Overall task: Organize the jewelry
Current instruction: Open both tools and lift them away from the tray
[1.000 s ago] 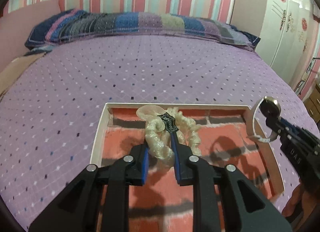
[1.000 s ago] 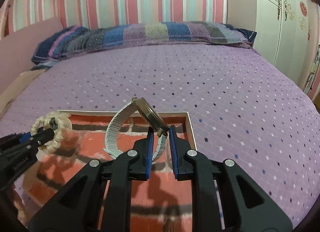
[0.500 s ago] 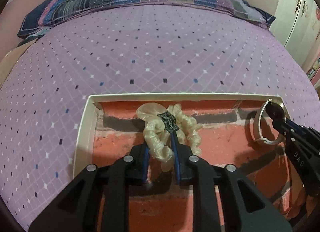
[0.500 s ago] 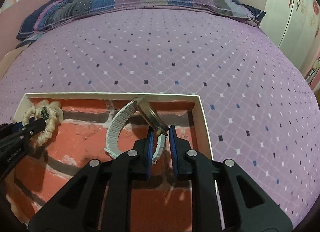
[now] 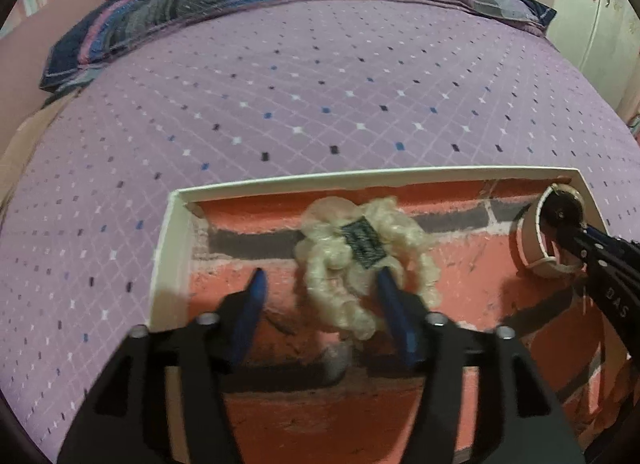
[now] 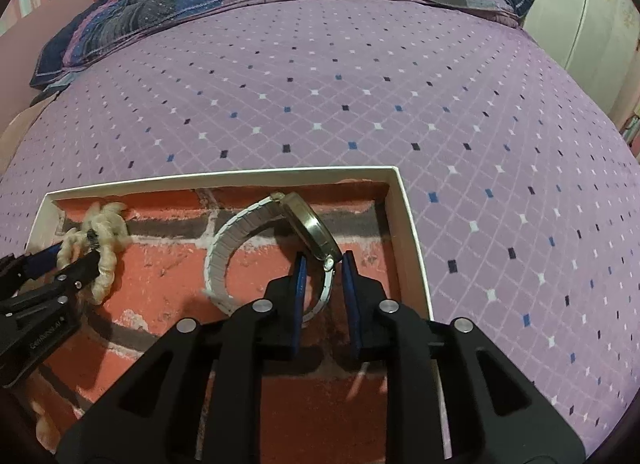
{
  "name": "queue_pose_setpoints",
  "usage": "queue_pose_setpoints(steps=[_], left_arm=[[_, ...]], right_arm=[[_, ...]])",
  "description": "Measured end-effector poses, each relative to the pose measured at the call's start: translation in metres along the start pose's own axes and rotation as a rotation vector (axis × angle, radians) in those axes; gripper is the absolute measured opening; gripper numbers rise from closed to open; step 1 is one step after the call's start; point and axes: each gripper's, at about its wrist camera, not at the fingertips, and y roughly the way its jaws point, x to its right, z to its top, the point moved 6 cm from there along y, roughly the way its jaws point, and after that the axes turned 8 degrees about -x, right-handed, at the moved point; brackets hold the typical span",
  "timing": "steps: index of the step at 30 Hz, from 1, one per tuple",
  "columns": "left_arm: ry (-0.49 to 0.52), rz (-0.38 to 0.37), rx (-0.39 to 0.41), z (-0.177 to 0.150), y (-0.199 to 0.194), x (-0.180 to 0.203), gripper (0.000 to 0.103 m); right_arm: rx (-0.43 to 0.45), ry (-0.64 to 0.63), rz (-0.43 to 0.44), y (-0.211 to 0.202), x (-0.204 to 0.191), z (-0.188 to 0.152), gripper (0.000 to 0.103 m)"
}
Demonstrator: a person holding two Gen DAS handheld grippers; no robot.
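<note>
Left gripper opening wide — cream ruffled fabric scrunchie against its right finger only; right gripper parting narrowly around white-banded, gold-cased wristwatch — band between pads.

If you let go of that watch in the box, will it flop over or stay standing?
The watch will probably tip: it stands on its edge with the heavy-looking metal face up high. Its white band is made of small links, so it likely bends rather than stays stiff. The right gripper is opening around it.
</note>
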Motion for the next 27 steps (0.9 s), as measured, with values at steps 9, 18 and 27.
queue_pose_setpoints(steps=[9, 18, 27], left_arm=[[0.022, 0.004, 0.062, -0.014, -0.043, -0.002, 0.067], [-0.007, 0.003, 0.255, -0.067, -0.141, -0.03, 0.083], [-0.086, -0.017, 0.373, -0.154, -0.223, -0.074, 0.093]], right_arm=[[0.133, -0.04, 0.044, -0.064, -0.005, -0.008, 0.068], [0.277, 0.019, 0.055, -0.139, 0.03, -0.064, 0.094], [0.415, 0.037, -0.035, -0.203, 0.045, -0.16, 0.099]])
